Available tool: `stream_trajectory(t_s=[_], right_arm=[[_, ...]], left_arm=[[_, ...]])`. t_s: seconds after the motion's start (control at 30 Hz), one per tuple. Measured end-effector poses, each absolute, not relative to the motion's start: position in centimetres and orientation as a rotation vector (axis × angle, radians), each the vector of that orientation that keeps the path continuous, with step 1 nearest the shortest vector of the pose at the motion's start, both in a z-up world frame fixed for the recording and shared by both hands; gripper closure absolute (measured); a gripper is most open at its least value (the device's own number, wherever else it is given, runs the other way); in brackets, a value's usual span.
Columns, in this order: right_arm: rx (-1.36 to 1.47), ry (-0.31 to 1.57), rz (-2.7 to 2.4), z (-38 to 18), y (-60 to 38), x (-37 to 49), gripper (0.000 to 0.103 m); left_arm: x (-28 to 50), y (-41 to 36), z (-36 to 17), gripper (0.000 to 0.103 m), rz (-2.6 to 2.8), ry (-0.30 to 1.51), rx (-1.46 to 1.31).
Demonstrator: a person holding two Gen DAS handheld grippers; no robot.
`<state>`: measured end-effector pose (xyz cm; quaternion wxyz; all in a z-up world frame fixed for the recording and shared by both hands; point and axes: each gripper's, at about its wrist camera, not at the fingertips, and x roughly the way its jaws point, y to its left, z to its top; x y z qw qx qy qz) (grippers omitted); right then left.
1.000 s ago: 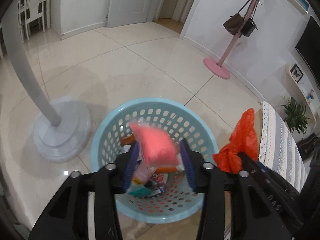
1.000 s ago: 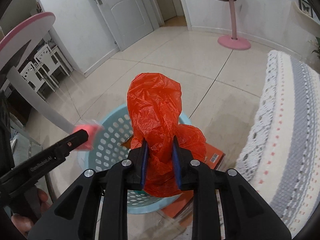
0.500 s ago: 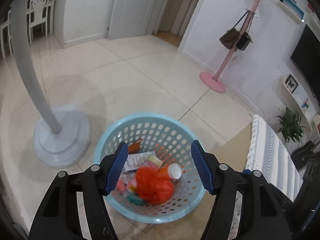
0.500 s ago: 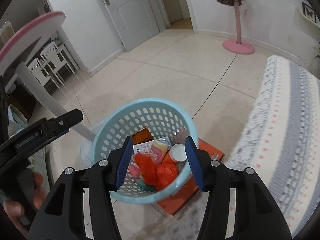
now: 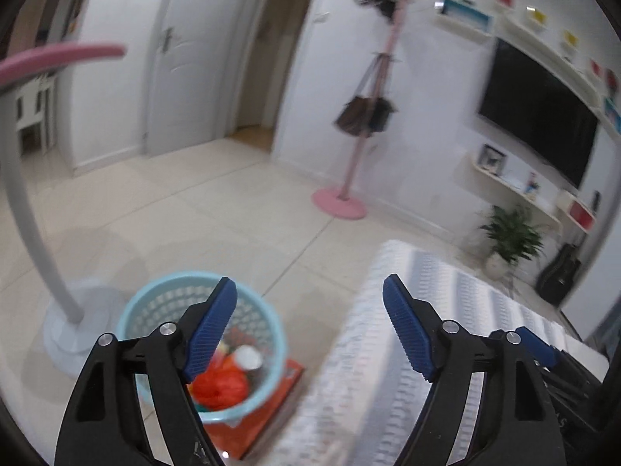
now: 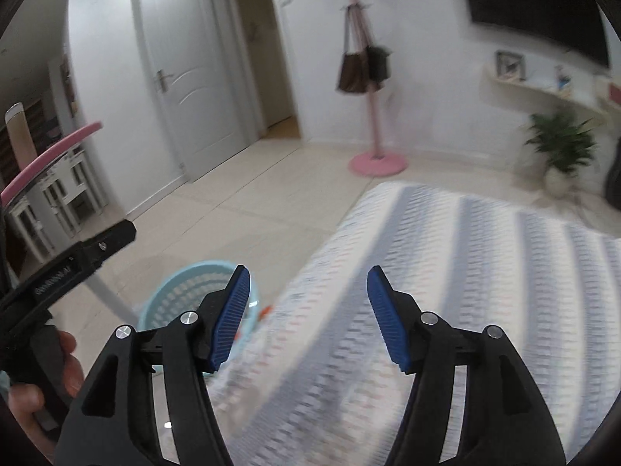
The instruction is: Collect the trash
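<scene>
Down on the pale tile floor sits a light blue basket full of holes. It stands next to the round base of a white stand and just beside a striped cloth in grey and white. An orange box lies under its near side. Inside the basket you can see a crumpled red bag, a white round lid and other bits of trash too blurry to name.

The left gripper is up above the floor with its blue fingers spread wide. They have just been opening and nothing is between them. One finger shows in front of the basket and the other in front of the striped cloth.

The right gripper is over the edge of the striped cloth. Its blue fingers have just been opening too, about half way, and they hold nothing. From this side the basket peeks out low on the left, partly behind one finger. A hand grips the black handle of the left gripper at the left edge.

Far back stands a pink coat rack with dark bags hanging on it.
</scene>
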<state>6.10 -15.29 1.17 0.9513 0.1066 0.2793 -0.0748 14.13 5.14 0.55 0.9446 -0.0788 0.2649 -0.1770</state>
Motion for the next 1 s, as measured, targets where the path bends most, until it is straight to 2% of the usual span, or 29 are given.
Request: stream_trajectory(t_s=[0.1, 0.17, 0.43, 0.73, 1.0], right_arm=[[0.194, 0.536, -0.227, 1.7, -17.5, 3.0, 0.042], [0.203, 0.523, -0.256, 1.6, -19.1, 1.2, 0.041], [0.189, 0.527, -0.293, -1.9, -22.1, -1.9, 0.039], [0.152, 0.531, -0.336, -7.9, -21.8, -1.7, 0.039], [0.146, 0.494, -0.302, -7.8, -21.5, -2.7, 0.039]], left_arm=[[11.9, 2.1, 1.4, 0.017, -0.410, 0.517, -0.124], [10.3, 0.0, 1.3, 0.016, -0.443, 0.516, -0.096], [5.7, -3.5, -2.9, 0.015, -0.374, 0.568, -0.035], [5.5, -6.3, -8.2, 0.014, -0.346, 0.577, 0.113], [5.5, -6.3, -9.9, 0.014, -0.307, 0.550, 0.099]])
